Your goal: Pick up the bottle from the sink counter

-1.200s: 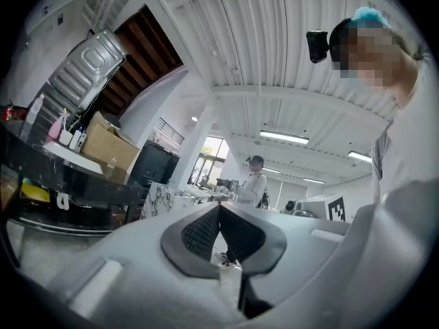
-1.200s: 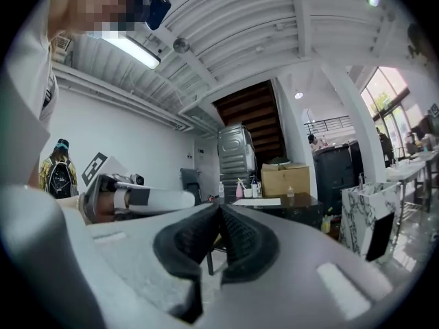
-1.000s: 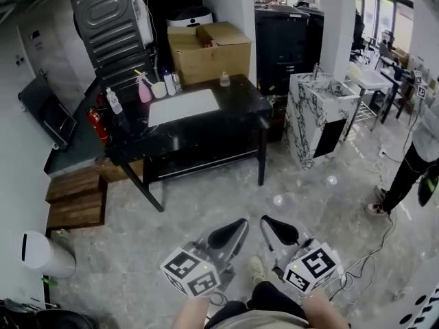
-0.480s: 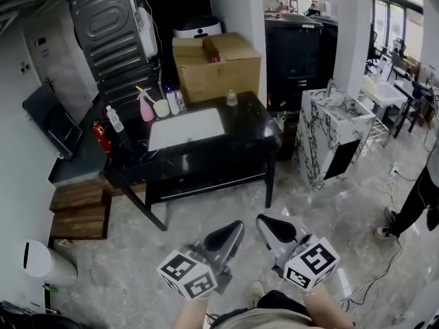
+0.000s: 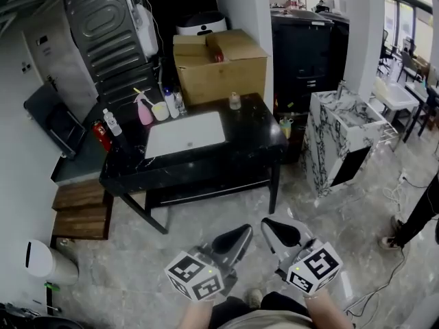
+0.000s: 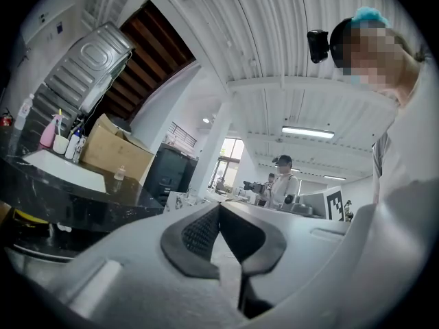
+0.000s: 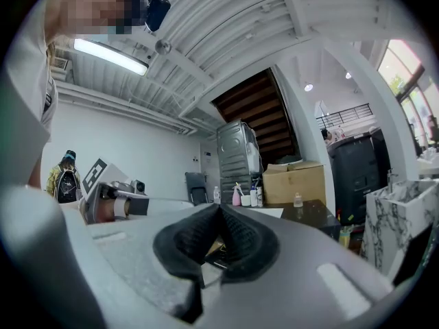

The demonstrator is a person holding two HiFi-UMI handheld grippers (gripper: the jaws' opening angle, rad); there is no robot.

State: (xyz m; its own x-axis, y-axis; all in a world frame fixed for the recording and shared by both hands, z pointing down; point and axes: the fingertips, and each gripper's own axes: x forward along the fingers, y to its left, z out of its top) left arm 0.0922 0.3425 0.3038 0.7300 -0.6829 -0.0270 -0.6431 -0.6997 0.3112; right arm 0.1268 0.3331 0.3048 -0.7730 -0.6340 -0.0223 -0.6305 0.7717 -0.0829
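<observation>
Grey marble-look floor [image 5: 329,211]. Black tabletop [image 5: 254,125] mid-scene, with a cardboard box [image 5: 219,64] at its far side. Far left is a ribbed grey metal unit [image 5: 103,26], possibly an appliance casing; hard to tell. White wall [image 5: 12,156] on the left, wooden steps [image 5: 79,208] and a white cylindrical bin [image 5: 49,262] near left. White pillar [image 5: 240,5] far centre, black cabinet [image 5: 305,53] right of it, marble-patterned stand [image 5: 339,142] further right. Windows [image 5: 411,5] far right. Ceiling strip light [image 7: 110,57] is lit.

Small, cropped, unclear
Bottles [image 5: 168,103] at upper left of the counter [image 5: 260,137] too small for labels; small bottle [image 5: 234,101] at its back edge likewise; person [image 5: 417,214] at right edge cropped to a leg; grey appliance [image 5: 103,19] cut by top edge.
</observation>
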